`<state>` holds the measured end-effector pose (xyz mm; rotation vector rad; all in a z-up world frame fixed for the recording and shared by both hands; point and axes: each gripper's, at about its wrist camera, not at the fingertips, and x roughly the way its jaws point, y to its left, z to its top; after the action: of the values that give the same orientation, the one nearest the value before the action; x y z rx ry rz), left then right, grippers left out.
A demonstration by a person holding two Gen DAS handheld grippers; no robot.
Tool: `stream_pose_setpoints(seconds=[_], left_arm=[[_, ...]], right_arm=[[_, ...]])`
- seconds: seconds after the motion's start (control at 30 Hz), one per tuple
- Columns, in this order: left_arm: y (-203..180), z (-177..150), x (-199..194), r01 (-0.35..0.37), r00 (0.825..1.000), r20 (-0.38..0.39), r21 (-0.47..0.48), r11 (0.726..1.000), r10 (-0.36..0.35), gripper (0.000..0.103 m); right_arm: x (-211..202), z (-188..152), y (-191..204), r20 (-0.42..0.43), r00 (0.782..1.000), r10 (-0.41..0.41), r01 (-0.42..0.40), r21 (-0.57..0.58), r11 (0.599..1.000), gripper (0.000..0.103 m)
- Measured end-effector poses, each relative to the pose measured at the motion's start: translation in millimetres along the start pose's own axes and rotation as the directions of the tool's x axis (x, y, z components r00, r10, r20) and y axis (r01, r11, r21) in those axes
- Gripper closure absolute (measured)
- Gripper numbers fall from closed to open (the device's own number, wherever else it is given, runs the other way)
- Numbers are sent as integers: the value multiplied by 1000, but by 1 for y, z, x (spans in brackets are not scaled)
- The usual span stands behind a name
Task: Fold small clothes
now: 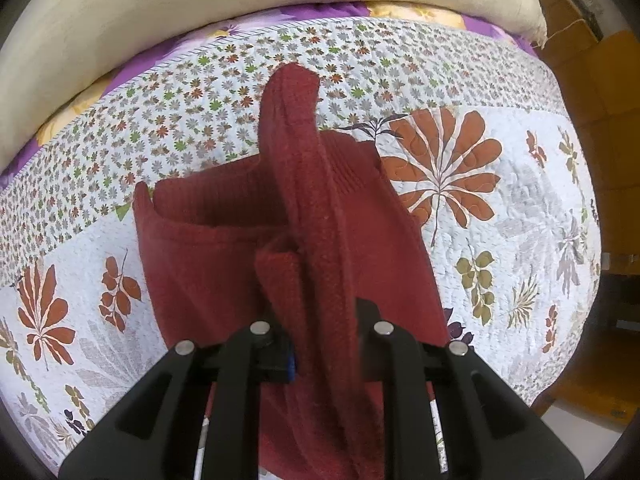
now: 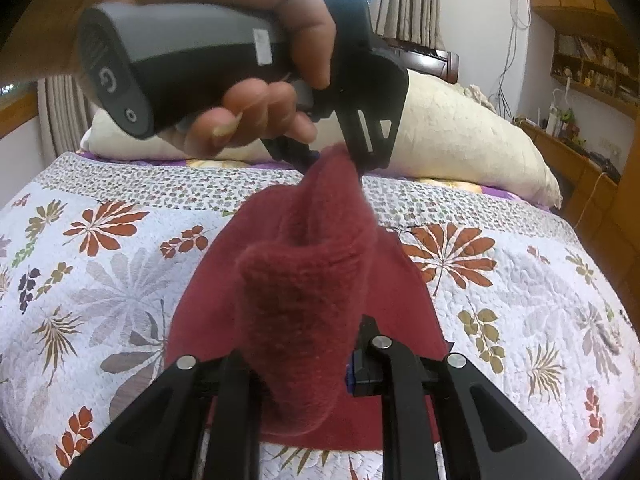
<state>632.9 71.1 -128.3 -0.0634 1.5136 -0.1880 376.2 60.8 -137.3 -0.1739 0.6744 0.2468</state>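
A dark red knitted garment (image 1: 208, 272) lies on the floral quilt (image 1: 500, 240), with a long fold of it lifted off the bed. My left gripper (image 1: 324, 344) is shut on this raised fold, which runs up between its fingers. In the right wrist view, the same red garment (image 2: 400, 292) rises as a thick roll between the fingers of my right gripper (image 2: 304, 360), which is shut on it. A hand (image 2: 260, 108) holds the left gripper (image 2: 344, 160) above the far end of the fold, pinching the cloth's tip.
The quilt (image 2: 120, 280) covers the whole bed. A long cream pillow (image 2: 460, 140) lies across the far edge. Wooden shelves (image 2: 592, 60) and a desk stand to the right of the bed. The bed's right edge drops to the floor (image 1: 592, 380).
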Motion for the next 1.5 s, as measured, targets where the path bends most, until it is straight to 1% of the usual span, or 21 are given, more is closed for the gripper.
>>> stream_pose_setpoints(seconds=[0.3, 0.5, 0.63, 0.83, 0.87, 0.93, 0.97, 1.03, 1.1, 1.13, 1.2, 1.23, 1.27, 1.3, 1.33, 1.37, 1.4, 1.43, 1.5], left_arm=[[-21, 5, 24, -53, 998, -21, 21, 998, 54, 88], [-30, 9, 41, -73, 997, -37, 29, 997, 74, 87], [-34, 9, 51, -75, 996, -37, 27, 997, 76, 86], [-35, 9, 63, -71, 997, -43, 22, 997, 71, 86], [-36, 9, 66, -72, 996, -43, 25, 997, 73, 84], [-39, 8, 71, -77, 996, -38, 26, 997, 78, 77], [-38, 9, 71, -75, 997, -26, 21, 997, 75, 69], [-39, 7, 66, -72, 997, 24, 8, 997, 72, 61], [-38, 7, 55, -50, 995, 84, 3, 999, 50, 41], [-36, 7, 46, -40, 992, 118, 3, 999, 39, 38], [-31, 7, 33, -21, 987, 157, 2, 1000, 21, 37], [-26, 7, 27, -16, 985, 170, -2, 1000, 16, 37], [-22, 7, 22, -14, 984, 176, -3, 1000, 14, 37], [-16, 6, 17, -15, 982, 186, -3, 1000, 15, 36], [-10, 3, 12, -18, 980, 197, 0, 1000, 18, 36], [-3, -2, 7, -17, 978, 207, 1, 1000, 17, 36], [4, -8, 4, -11, 977, 213, 1, 1000, 11, 36], [8, -12, 2, -5, 976, 216, 3, 1000, 4, 36], [19, -33, -8, 20, 969, 247, 18, 1000, -24, 35]], right_arm=[[9, -13, -20, -21, 1000, 11, -9, 68, 998, 87], [15, -24, -33, -38, 998, 40, -36, 108, 993, 87], [22, -31, -43, -53, 996, 71, -63, 138, 988, 87], [27, -38, -48, -65, 994, 85, -74, 153, 985, 87], [28, -40, -50, -67, 993, 94, -82, 160, 984, 87], [29, -42, -53, -72, 991, 115, -100, 179, 979, 87], [30, -44, -55, -75, 988, 136, -120, 197, 973, 87], [33, -47, -65, -80, 977, 199, -172, 258, 951, 86], [39, -54, -80, -89, 955, 284, -237, 352, 906, 84], [42, -57, -86, -92, 945, 315, -258, 385, 886, 81], [50, -68, -106, -97, 911, 400, -307, 489, 816, 76], [56, -76, -118, -95, 879, 468, -341, 561, 754, 76], [59, -80, -126, -90, 856, 510, -361, 603, 712, 76], [62, -85, -134, -79, 828, 555, -381, 647, 661, 73], [64, -89, -141, -66, 803, 592, -399, 679, 617, 68], [66, -93, -150, -43, 774, 631, -420, 711, 564, 67], [66, -95, -156, -31, 754, 656, -433, 727, 533, 66], [65, -95, -160, -24, 742, 670, -443, 733, 516, 63], [62, -92, -166, -14, 710, 704, -471, 734, 489, 59]])
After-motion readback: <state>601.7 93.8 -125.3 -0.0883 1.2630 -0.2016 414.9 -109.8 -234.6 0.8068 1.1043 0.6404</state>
